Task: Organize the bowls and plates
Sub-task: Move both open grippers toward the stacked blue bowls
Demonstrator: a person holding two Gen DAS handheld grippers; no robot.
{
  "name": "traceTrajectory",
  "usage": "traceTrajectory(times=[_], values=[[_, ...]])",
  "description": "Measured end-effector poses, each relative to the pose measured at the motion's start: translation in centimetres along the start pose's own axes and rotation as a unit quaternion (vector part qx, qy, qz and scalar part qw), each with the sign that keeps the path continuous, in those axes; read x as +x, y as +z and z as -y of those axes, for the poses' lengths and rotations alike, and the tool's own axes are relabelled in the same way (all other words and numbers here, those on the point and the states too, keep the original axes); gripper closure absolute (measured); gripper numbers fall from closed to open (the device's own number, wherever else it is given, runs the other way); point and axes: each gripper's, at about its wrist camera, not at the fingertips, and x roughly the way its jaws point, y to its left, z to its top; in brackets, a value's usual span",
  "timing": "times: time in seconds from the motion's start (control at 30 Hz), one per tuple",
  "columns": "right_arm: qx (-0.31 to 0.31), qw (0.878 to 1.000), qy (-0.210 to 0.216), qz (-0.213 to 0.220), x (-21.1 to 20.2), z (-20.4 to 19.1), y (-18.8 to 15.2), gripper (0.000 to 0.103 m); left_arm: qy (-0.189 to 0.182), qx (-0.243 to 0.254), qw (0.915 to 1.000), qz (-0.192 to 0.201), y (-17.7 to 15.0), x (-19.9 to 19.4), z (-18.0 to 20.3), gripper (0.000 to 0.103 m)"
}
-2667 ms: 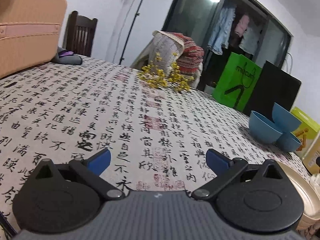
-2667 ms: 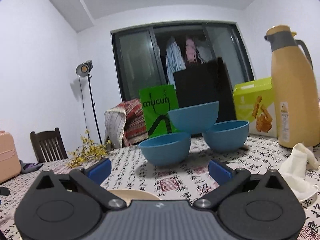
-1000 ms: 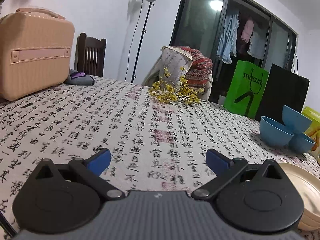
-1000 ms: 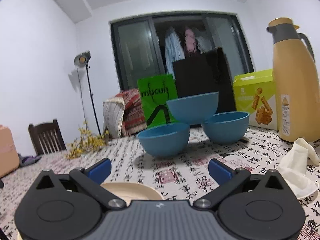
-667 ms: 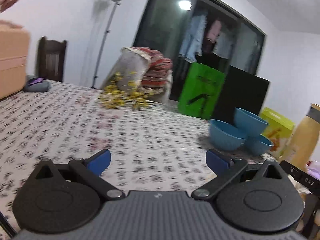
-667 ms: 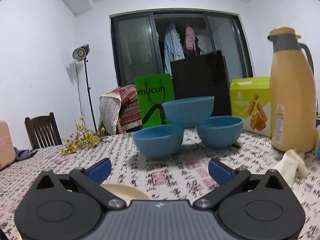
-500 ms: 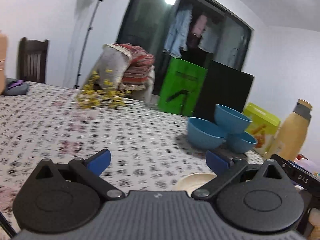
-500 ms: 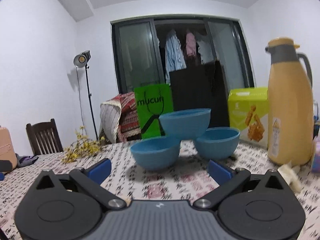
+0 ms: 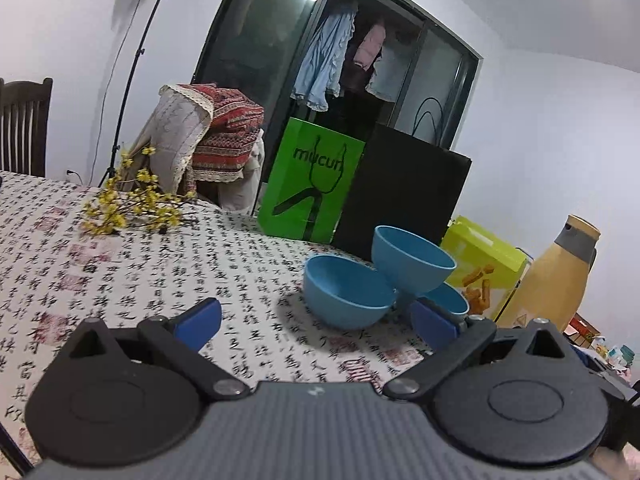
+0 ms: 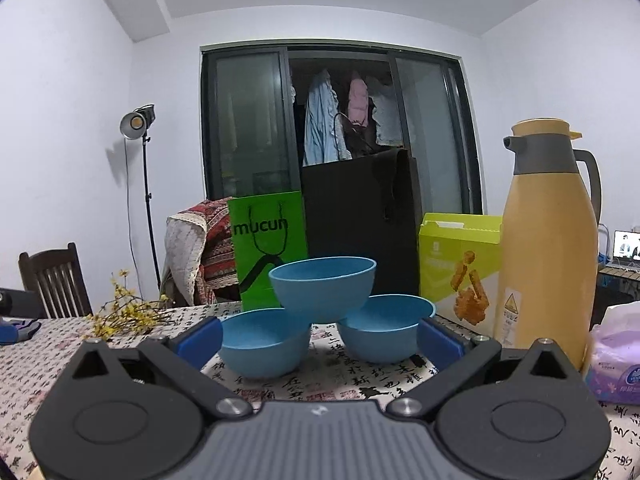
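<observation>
Three blue bowls stand on the patterned tablecloth [image 10: 352, 380]: a left bowl [image 10: 264, 340] and a right bowl [image 10: 386, 332] side by side, with a top bowl [image 10: 322, 288] resting tilted on both rims. The right gripper [image 10: 320, 338] faces them with its jaws spread wide and empty, the bowls framed between the blue pads just ahead. The left gripper [image 9: 316, 320], likewise wide and empty, has the bowls ahead toward its right pad. A yellow flask [image 10: 550, 248] stands to their right.

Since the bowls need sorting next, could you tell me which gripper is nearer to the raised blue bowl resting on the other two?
Right. The right gripper faces the raised blue bowl head-on and close; the left gripper sits farther back, off to its left.
</observation>
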Motion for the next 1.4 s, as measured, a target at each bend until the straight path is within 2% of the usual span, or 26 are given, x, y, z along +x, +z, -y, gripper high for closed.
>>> traceTrajectory(times=[0.5, 0.6, 0.73, 1.4], values=[[0.038, 0.999, -0.005, -0.001, 2.7, 3.2, 2.4, 0.0, 0.0, 0.015, 0.9997, -0.019, 1.9, 3.1, 3.5, 0.0], [0.05, 0.999, -0.006, -0.001, 3.2, 3.8, 2.9, 0.0, -0.022, 0.016, 0.9992, -0.029, 2.3, 3.9, 4.1, 0.0], [0.056, 0.998, -0.005, -0.003, 4.1, 4.5, 3.5, 0.0, -0.023, 0.022, 0.999, -0.032, 2.8, 4.9, 4.9, 0.0], [0.098, 0.995, 0.008, -0.022, 10.4, 5.2, 8.5, 0.0, 0.004, 0.016, 0.9981, -0.06, 6.3, 11.3, 7.3, 0.0]])
